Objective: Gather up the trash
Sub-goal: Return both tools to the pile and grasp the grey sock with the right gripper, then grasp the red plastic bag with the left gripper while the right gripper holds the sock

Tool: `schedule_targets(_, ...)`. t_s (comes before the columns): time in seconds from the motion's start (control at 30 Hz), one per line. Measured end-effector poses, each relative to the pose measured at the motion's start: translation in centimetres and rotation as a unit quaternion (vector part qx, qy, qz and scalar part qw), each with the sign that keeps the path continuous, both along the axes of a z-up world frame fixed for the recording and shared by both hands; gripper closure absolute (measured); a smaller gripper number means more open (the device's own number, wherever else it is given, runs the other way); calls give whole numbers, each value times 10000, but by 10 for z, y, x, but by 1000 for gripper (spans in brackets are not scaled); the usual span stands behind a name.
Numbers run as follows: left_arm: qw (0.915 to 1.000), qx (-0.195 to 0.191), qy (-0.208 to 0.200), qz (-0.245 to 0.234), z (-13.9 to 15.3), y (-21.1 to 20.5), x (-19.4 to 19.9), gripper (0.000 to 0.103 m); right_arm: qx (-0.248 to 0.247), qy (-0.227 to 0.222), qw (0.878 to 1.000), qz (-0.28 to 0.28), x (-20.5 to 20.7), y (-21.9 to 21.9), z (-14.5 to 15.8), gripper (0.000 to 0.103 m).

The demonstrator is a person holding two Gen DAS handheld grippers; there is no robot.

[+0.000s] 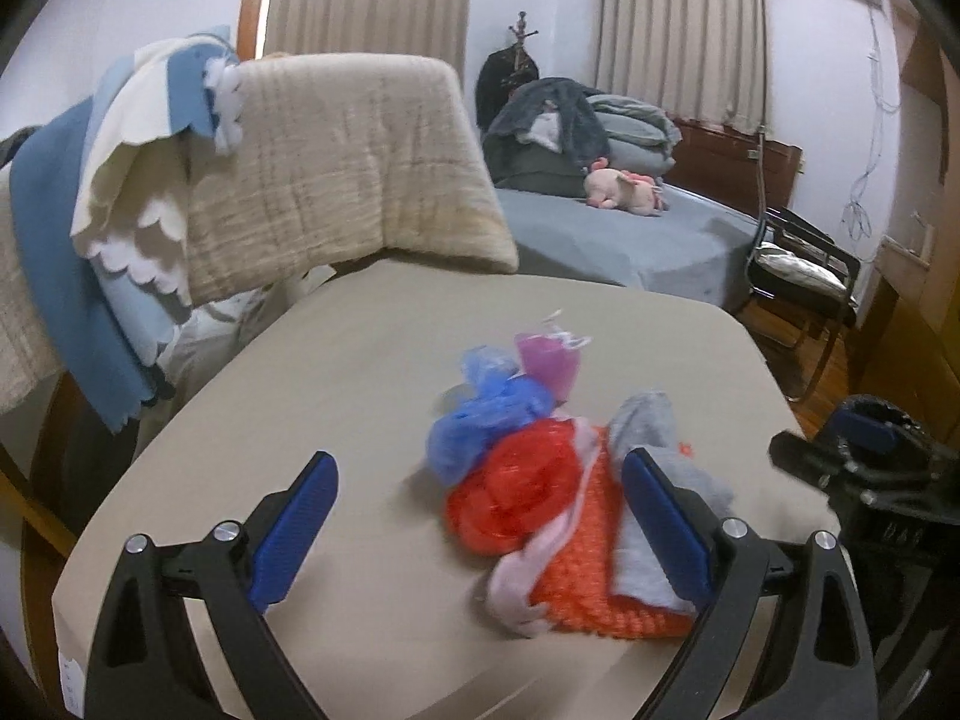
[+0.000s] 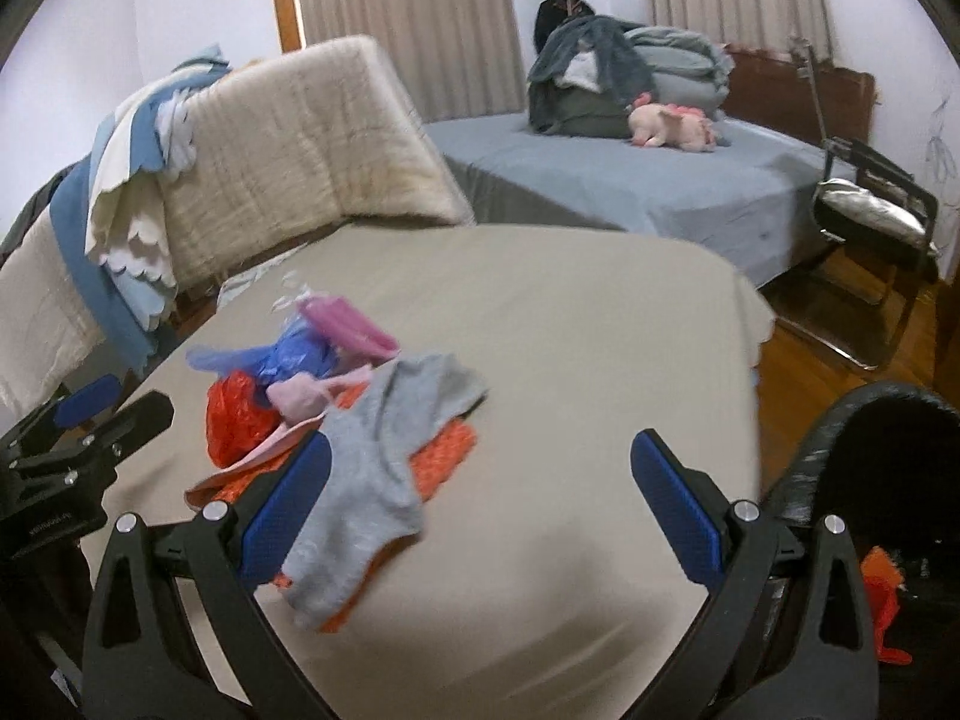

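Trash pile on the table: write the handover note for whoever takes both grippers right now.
Left gripper: open, empty, low over the table, just short of the pile.
Right gripper: open, empty, its left finger beside the grey cloth.
Pile: red plastic bag, blue plastic bag, purple cup, pink strip, orange knit piece and the grey cloth, all heaped together mid-table.
Black bin: at the table's right edge, with something orange inside.
Done: possibly one piece binned.
Left: the whole pile.
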State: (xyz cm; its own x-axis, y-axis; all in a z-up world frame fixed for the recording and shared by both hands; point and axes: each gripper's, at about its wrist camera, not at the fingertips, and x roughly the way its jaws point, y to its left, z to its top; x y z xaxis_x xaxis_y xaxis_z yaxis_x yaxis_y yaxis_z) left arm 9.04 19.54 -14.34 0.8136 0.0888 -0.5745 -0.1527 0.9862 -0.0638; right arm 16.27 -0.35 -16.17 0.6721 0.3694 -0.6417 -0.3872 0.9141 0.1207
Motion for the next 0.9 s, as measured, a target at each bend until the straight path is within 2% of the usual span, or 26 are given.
schedule_targets(0.2,9999,-26,90,72,-9,12,0,10,-125,209,9995,223,5,28,-15,8)
schedule_targets(0.27,9999,-52,108,104,-12,15,0,10,-179,279,9990,294,7,37,-20,16)
schedule_targets(0.4,9998,-99,130,147,-15,23,0,10,-208,468,9979,395,10,46,-29,27)
schedule_targets(0.47,9997,-130,148,171,-17,27,1,10,-214,590,9968,496,11,50,-34,42)
schedule_targets(0.5,9996,-143,154,179,-17,28,1,10,-213,648,9961,553,11,52,-36,45)
schedule_targets(0.57,9996,-157,156,184,-18,29,0,10,-183,753,9948,654,11,54,-39,59)
schedule_targets(0.7,9996,-173,159,186,-18,29,0,10,-143,785,9940,745,11,53,-38,75)
schedule_targets(0.77,9995,-186,159,187,-18,30,0,10,-70,791,9937,788,11,49,-35,89)
schedule_targets(0.9,9996,-168,157,143,-17,26,1,10,33,681,9943,825,9,42,-24,90)
